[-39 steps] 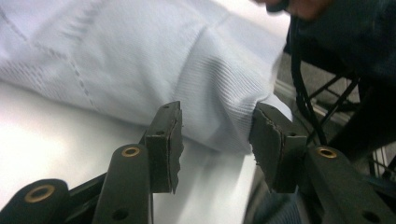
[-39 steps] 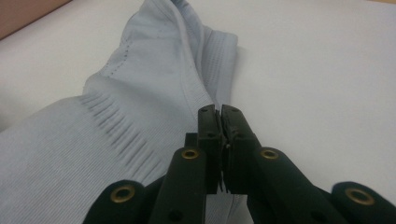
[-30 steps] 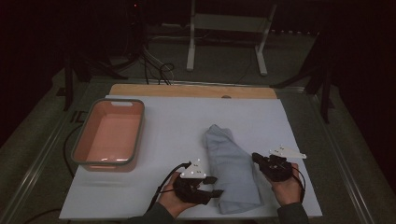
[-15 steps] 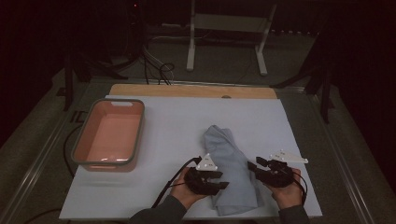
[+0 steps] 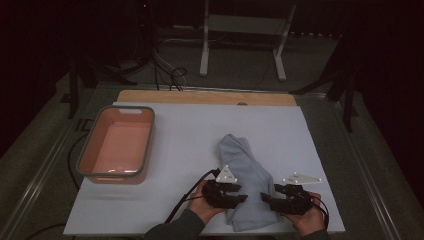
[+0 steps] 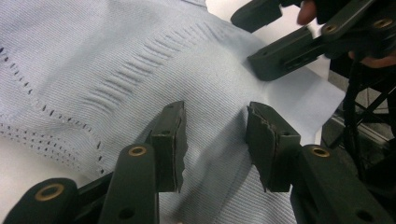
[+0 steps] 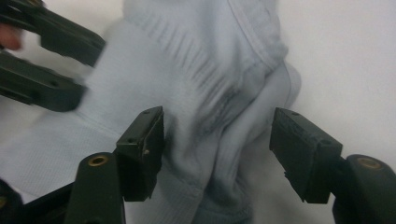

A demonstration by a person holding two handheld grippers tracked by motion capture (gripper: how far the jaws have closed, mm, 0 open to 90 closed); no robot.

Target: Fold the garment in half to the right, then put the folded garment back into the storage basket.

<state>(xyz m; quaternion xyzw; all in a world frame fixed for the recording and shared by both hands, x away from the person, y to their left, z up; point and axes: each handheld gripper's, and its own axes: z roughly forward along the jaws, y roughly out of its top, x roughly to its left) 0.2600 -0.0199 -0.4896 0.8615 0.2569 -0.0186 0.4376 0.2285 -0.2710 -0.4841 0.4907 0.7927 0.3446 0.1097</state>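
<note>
A light blue knitted garment [image 5: 245, 160] lies crumpled on the white table cover [image 5: 190, 130], near its front edge. My left gripper [image 5: 245, 198] reaches in from the garment's left side. In the left gripper view its jaws [image 6: 215, 140] stand apart just over the ribbed cloth [image 6: 116, 60]; they have just been closing a little, without pinching it. From the right comes my right gripper [image 5: 263, 198]. Its jaws [image 7: 217, 149] have just been opening and stand wide over a bunched fold of the garment [image 7: 201, 60], not pressing it.
A pink basin with a grey rim [image 5: 117, 145] stands at the left of the cover. A wooden strip [image 5: 200, 97] runs along the back edge, with a metal stand and cables on the floor behind. The two grippers' tips are close together over the garment's near end.
My left gripper has moved right onto the garment's left edge. My right gripper has shifted toward the front edge and its jaws have gone from shut to wide apart.
</note>
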